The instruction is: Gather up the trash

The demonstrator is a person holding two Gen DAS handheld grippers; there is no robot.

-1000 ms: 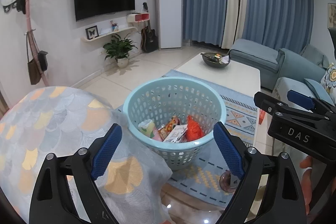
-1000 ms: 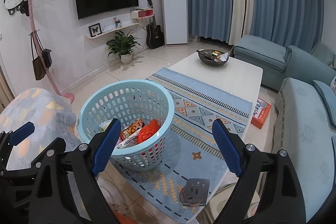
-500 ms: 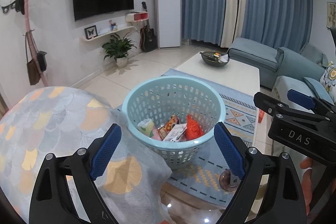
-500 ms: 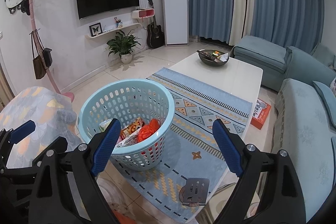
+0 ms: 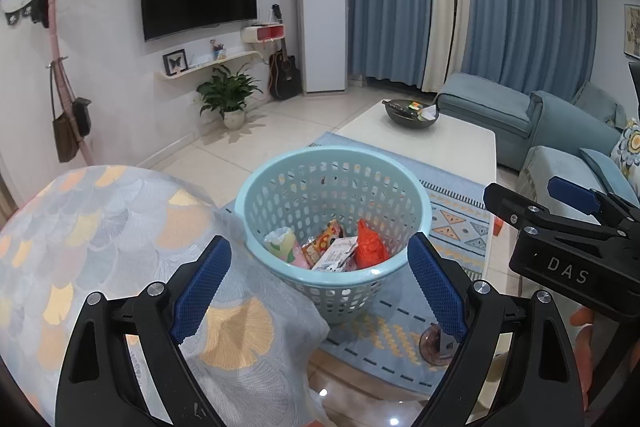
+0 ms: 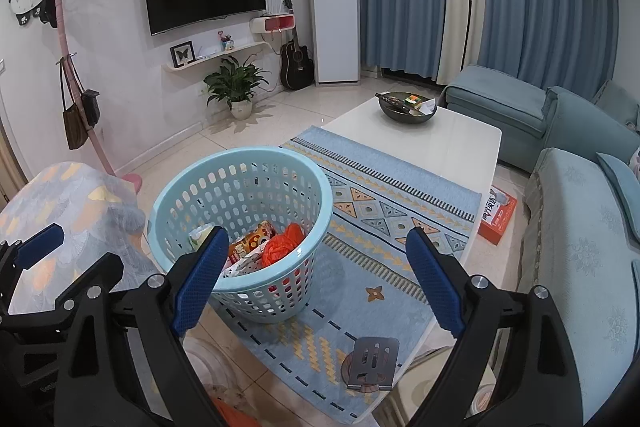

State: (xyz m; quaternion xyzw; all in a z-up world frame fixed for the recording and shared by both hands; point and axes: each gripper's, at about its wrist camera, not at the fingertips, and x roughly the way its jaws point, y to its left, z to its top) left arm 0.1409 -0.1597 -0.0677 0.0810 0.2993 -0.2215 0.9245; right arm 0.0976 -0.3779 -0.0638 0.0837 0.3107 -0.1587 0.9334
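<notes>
Both your left gripper [image 5: 320, 283] and right gripper [image 6: 316, 277] hang wide open and hold nothing, and almost nothing has shifted since the earlier frames. The basket [image 6: 240, 227] stands on the runner [image 6: 400, 211] at the table's near end, wrappers [image 5: 332, 251] already inside. You look between pickups; next, find remaining trash.

The perforated light-blue plastic basket [image 6: 240, 227] stands on the patterned blue cloth runner [image 6: 380, 239] at the near left corner of the white rectangular table [image 6: 452, 143]. Crumpled wrappers [image 5: 332, 251] lie in it. A dark round bowl [image 6: 407, 111] sits near the table's far edge. A flat metal plate [image 6: 374, 367] lies at the runner's near edge.
</notes>
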